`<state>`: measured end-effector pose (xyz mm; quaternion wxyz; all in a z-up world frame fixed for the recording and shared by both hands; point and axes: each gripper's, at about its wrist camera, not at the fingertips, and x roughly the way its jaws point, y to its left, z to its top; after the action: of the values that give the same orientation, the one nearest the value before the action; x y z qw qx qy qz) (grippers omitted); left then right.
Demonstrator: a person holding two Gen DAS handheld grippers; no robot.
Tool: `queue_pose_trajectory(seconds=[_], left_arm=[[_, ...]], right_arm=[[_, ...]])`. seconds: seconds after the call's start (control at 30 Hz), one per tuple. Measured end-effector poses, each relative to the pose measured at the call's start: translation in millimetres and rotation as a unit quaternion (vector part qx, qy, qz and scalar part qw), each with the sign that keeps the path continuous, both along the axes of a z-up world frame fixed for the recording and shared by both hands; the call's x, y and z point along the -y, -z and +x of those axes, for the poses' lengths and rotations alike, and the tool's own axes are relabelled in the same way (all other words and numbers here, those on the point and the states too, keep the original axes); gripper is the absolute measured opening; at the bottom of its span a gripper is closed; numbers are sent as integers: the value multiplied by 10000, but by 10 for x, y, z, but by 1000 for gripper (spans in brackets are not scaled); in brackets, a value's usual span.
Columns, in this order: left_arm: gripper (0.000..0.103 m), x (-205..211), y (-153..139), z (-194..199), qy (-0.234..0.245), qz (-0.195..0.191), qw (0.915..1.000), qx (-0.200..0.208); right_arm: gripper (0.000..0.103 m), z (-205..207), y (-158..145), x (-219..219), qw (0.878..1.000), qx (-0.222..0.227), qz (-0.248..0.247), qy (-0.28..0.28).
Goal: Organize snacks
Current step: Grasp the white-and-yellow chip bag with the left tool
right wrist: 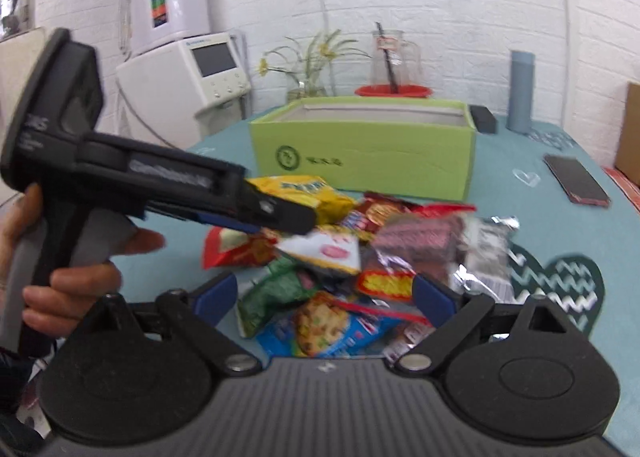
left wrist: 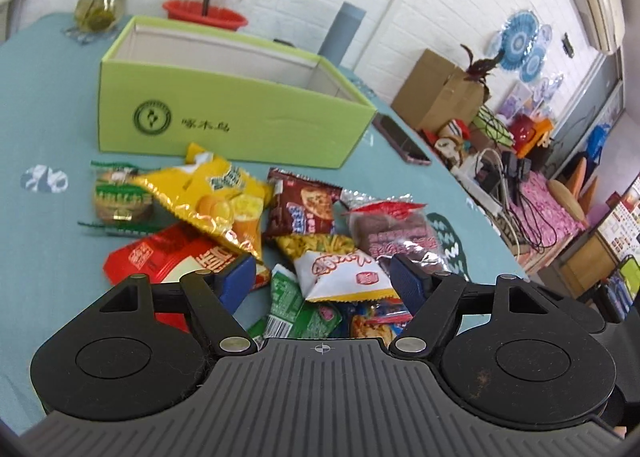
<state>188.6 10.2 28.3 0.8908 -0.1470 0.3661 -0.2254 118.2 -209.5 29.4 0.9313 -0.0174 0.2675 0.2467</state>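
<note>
Hovering over the snack pile with both tongs spread and nothing gripped.

Left gripper hangs with its blue pads apart; a white-and-red packet lies between them, untouched as far as can be seen. Right gripper stands wider still, above a green packet and a blue cookie bag, clear of both. In the right wrist view the left hand grips its tool's handle, its tips over the pile's far side. Behind the pile, the open green box sits near it. Bare teal tablecloth lies left; a phone rests right, by the table's edge.
</note>
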Motion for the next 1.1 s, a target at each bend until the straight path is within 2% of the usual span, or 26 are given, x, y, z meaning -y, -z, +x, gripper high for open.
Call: queue_pose_trajectory(seconds=[0.13,0.27,0.33,0.4,0.43,0.5,0.57,0.8,0.97,1.03,1.1], left_arm=[[58,-43,-3,133,72,-199,9997,-150],[56,-8,69,276,440,-369,9978,-325],[48,47,156,371,569,-354,9965,-500],[30,90,226,420,569,-213,9965,-581],[28,82,223,407,582,-192,9967,-532],[17,11,212,366,568,-322,9964,-538],[15,-79,196,275,442,-302,9972,-525],[15,-412,173,-329,23,-133,9990,-420],[17,-691,259,-719,-242,-193,9978,-587],[21,-777,294,-832,-306,-152,9978,-568],[34,-855,337,-879,-554,11,9967,-591]], right_arm=[[93,182,-62,-239,9989,252,-291,-259],[93,453,112,-372,9983,-84,-378,-446],[94,538,215,-437,9977,-129,-536,-406],[94,560,230,-501,9965,-84,-751,-353],[94,562,225,-516,9965,-95,-745,-374],[94,563,224,-525,9971,-221,-572,-446],[94,512,216,-563,9974,-229,-425,-531],[94,78,160,-902,9909,80,-489,-1250],[94,-219,201,-1164,9842,89,-534,-1687],[93,-279,242,-1268,9815,6,-563,-1832],[93,-283,305,-1336,9802,-228,-457,-1911]])
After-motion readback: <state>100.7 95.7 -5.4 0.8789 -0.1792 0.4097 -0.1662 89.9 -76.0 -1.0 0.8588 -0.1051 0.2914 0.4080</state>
